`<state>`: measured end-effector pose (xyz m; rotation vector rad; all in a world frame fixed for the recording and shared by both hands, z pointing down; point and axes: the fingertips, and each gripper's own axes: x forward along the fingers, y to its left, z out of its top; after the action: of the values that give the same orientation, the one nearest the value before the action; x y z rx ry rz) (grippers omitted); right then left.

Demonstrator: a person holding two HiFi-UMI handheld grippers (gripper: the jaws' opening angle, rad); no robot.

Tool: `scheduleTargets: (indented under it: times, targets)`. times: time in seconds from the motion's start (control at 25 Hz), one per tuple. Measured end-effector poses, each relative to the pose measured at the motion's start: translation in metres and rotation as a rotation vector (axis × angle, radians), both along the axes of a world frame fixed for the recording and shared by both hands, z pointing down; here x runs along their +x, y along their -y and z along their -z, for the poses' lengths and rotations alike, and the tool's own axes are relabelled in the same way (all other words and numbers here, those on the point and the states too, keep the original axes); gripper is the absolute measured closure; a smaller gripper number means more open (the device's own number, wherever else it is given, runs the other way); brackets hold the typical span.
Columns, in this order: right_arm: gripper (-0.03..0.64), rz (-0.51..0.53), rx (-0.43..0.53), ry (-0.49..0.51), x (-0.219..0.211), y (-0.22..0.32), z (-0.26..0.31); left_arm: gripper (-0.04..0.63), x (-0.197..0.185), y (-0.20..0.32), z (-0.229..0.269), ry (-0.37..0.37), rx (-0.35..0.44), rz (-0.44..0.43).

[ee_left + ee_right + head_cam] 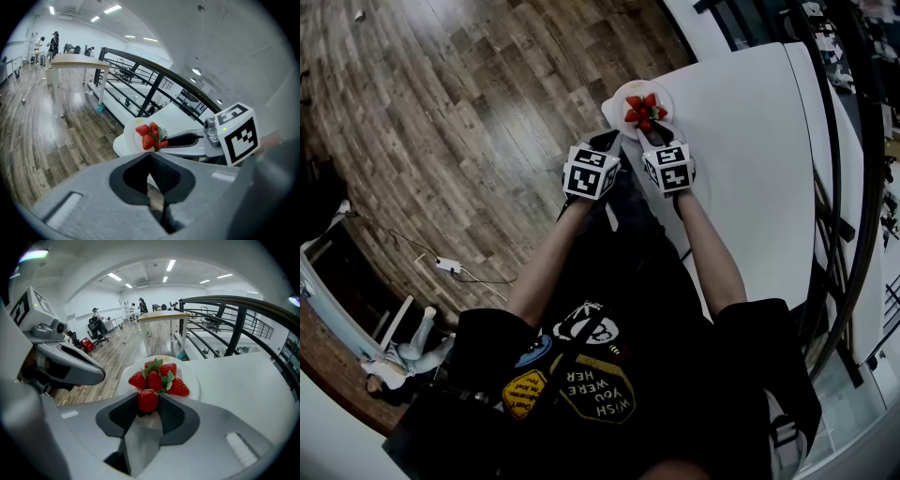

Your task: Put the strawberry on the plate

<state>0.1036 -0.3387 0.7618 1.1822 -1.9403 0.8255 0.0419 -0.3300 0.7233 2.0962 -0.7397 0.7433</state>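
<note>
One strawberry [148, 400] in right gripper [148, 398] at plate [193, 380] edge; left gripper [149, 161] empty

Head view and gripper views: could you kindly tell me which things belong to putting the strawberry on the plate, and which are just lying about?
Job:
- strawberry gripped in the right gripper
- plate with a strawberry cluster on it
- white table under it

Lying about or idle:
- left gripper, shut and empty
- white adapter and cable on the floor
- black railing
- far table
</note>
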Motion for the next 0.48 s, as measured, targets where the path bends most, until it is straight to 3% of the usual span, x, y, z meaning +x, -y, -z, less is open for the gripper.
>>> scheduleTargets:
  times: [0.48]
  targets:
    - [0.463,-0.037,0.045,0.003,-0.0044,0.0031,-0.0005,0.594,-0.0088,-0.0084,0.0002,-0.015,0.001,0.013]
